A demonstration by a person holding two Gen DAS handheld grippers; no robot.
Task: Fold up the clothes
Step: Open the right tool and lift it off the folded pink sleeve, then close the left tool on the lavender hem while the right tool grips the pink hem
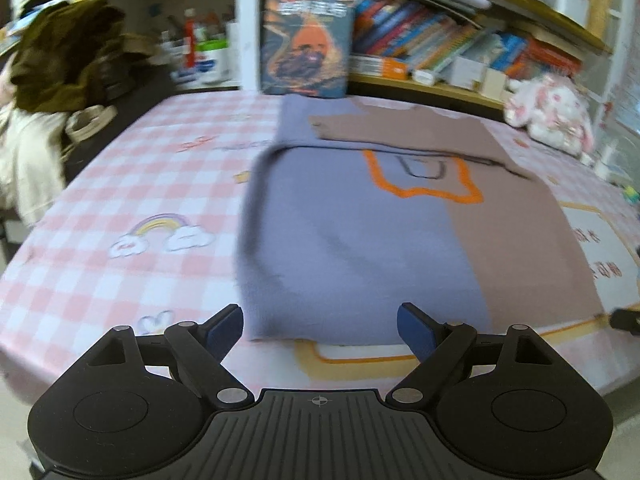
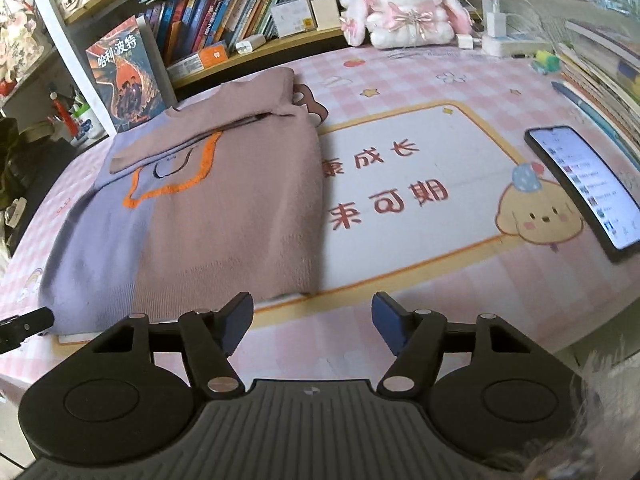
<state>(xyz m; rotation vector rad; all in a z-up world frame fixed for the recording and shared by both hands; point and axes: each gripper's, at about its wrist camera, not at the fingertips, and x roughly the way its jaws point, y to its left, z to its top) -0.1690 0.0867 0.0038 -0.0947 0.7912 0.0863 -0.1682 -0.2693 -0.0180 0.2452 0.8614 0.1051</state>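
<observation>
A two-tone sweater (image 1: 360,232), lavender on the left half and dusty pink on the right with an orange-outlined motif, lies flat on the pink checked tablecloth (image 1: 132,184). Both sleeves are folded across its chest. In the right wrist view the sweater (image 2: 224,208) lies left of centre. My left gripper (image 1: 320,326) is open and empty, just in front of the sweater's near hem. My right gripper (image 2: 312,320) is open and empty, near the hem's right corner. The left gripper's tip shows at the left edge of the right wrist view (image 2: 24,326).
A phone (image 2: 588,188) with its screen lit lies at the right of the table. A plush rabbit (image 2: 404,12) sits at the back by shelves of books (image 2: 224,20). A book (image 1: 306,40) stands upright behind the sweater. Dark clothing (image 1: 60,60) is piled at left.
</observation>
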